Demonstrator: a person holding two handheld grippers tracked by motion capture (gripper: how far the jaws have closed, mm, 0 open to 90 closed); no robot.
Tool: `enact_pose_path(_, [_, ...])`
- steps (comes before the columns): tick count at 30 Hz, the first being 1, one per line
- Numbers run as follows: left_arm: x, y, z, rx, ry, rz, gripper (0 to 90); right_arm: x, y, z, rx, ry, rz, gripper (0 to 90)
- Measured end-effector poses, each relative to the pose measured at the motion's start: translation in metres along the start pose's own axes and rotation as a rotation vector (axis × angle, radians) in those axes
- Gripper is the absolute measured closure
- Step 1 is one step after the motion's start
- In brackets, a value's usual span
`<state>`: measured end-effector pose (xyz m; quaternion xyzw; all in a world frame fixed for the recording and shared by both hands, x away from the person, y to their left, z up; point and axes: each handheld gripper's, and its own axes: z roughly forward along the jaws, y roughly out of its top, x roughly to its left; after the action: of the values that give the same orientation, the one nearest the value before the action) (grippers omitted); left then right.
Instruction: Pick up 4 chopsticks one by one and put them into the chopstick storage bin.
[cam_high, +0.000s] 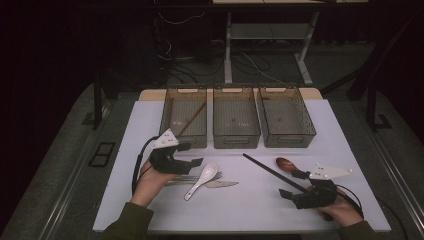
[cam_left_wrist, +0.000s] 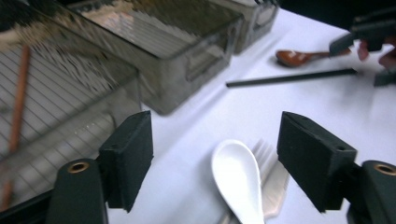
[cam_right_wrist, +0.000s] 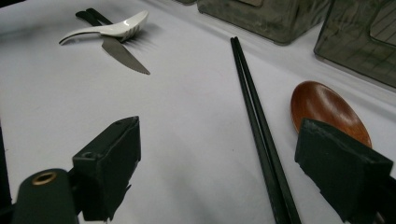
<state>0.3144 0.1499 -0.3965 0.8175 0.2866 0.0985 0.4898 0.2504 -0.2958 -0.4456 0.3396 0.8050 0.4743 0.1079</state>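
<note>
My left gripper is open and hovers just above a white spoon, which lies across a fork and a knife. A pair of black chopsticks lies diagonally at centre right. Beside them rests a brown wooden spoon. My right gripper is open and low over the table, its jaws straddling the near end of the chopsticks, one jaw by the brown spoon.
Three clear bins stand in a row at the back of the white table: left, middle and right. A brown chopstick lies in the left bin. Desk legs and cables show beyond the table.
</note>
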Motion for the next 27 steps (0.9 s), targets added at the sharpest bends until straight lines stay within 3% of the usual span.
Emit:
enact_pose_path(6, [-0.013,-0.018,-0.002,0.011,-0.021,0.015,18.9,-0.001,0.002,-0.003,-0.016,0.001,0.008,14.3])
enact_pose_path(11, [-0.021,-0.033,-0.005,0.014,-0.029,0.024,14.4,-0.002,0.005,-0.004,0.027,-0.001,0.017,14.3])
enact_pose_path(14, [-0.026,-0.04,-0.006,0.01,-0.034,0.014,13.4,-0.002,0.009,-0.008,0.037,-0.005,-0.015,14.2])
enact_pose_path(16, [-0.028,-0.044,-0.005,0.015,-0.038,0.01,13.0,-0.004,0.011,-0.01,0.044,-0.007,-0.005,14.4])
enact_pose_path(19, [-0.03,-0.048,-0.004,0.025,-0.047,0.008,12.7,-0.011,0.013,-0.012,0.071,0.021,0.028,26.5])
enact_pose_path(23, [-0.031,-0.049,-0.001,0.035,-0.054,0.037,12.8,-0.015,0.011,-0.01,0.111,-0.01,0.018,33.7])
enact_pose_path(27, [-0.032,-0.05,0.0,0.033,-0.067,0.035,13.0,-0.017,0.011,-0.007,0.138,-0.039,0.009,44.9])
